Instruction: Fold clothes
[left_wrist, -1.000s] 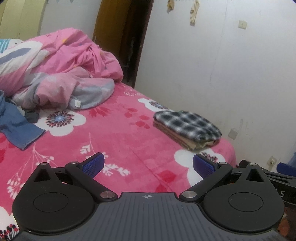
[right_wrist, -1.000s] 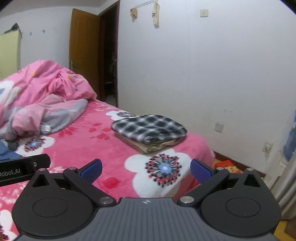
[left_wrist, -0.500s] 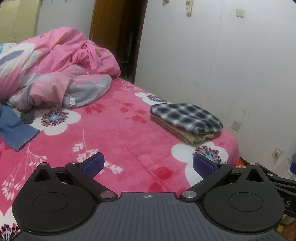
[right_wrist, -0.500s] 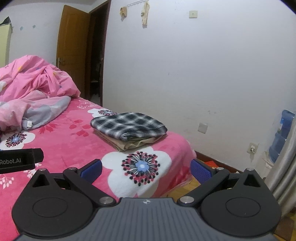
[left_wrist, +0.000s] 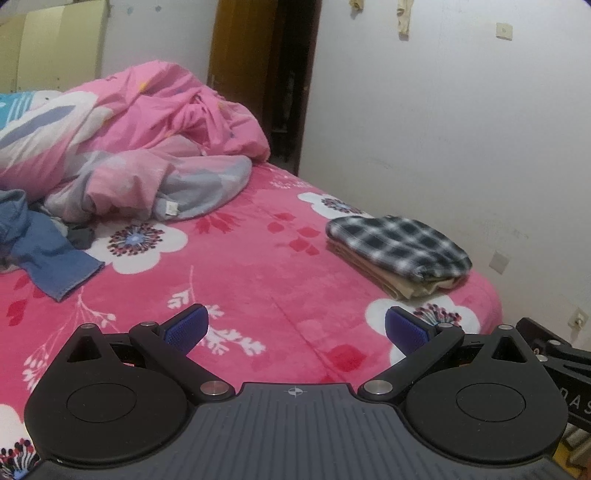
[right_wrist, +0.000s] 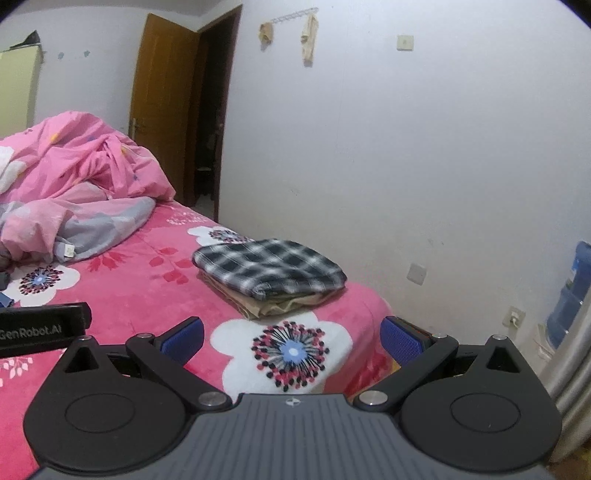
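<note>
A folded black-and-white plaid garment (left_wrist: 399, 243) (right_wrist: 269, 267) lies on a folded beige one (left_wrist: 402, 286) (right_wrist: 277, 304) near the bed's right corner. A crumpled blue garment (left_wrist: 40, 243) lies unfolded at the left. My left gripper (left_wrist: 293, 326) hovers open over the pink floral bedspread (left_wrist: 240, 266), short of both piles, holding nothing. My right gripper (right_wrist: 291, 338) is open and empty too, above the bed's near corner, with the folded stack ahead of it.
A rumpled pink and grey quilt (left_wrist: 140, 147) (right_wrist: 74, 192) fills the back of the bed. A white wall (right_wrist: 406, 166) runs along the right, with a dark doorway (right_wrist: 210, 129) behind. Blue water jugs (right_wrist: 570, 295) stand on the floor at the right. The other gripper's body (right_wrist: 40, 328) shows at left.
Both views swung right half a second ago and have swung back left now. The jaws have stayed open and the clothes have not moved.
</note>
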